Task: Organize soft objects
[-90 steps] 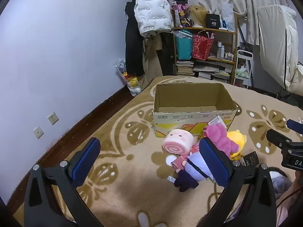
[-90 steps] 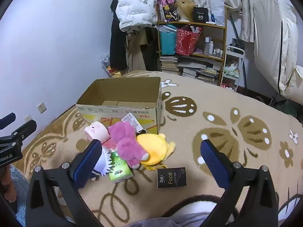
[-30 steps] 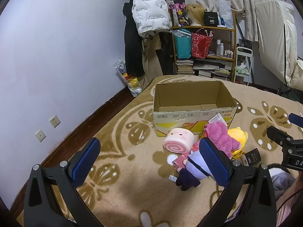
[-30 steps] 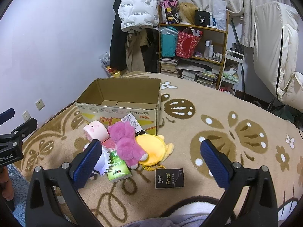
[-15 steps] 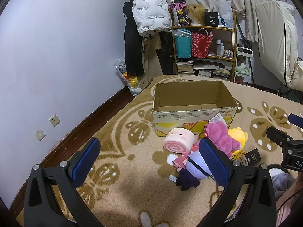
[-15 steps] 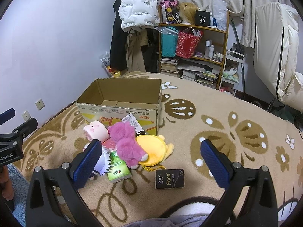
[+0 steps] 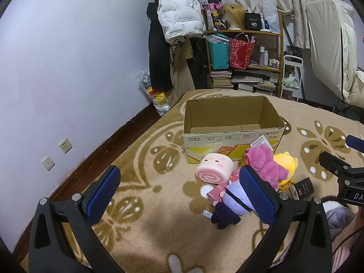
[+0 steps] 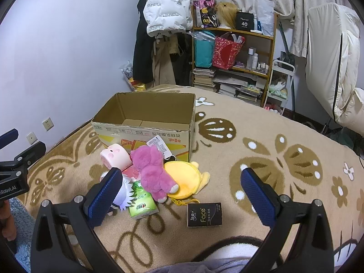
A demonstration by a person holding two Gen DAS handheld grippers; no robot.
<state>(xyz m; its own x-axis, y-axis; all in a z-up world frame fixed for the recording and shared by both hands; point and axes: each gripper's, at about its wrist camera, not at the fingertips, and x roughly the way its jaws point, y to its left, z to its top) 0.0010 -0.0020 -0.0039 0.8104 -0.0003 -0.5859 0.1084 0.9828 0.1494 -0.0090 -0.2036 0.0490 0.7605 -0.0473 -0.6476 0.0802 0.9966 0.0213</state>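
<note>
Box sits open on the rug, shelf behind it. Toys heaped at box front: roll plush left, bear middle, round plush right. Tissue packs nearest camera.

"Face" on the black packet; "40" on the shelf's black box.
</note>
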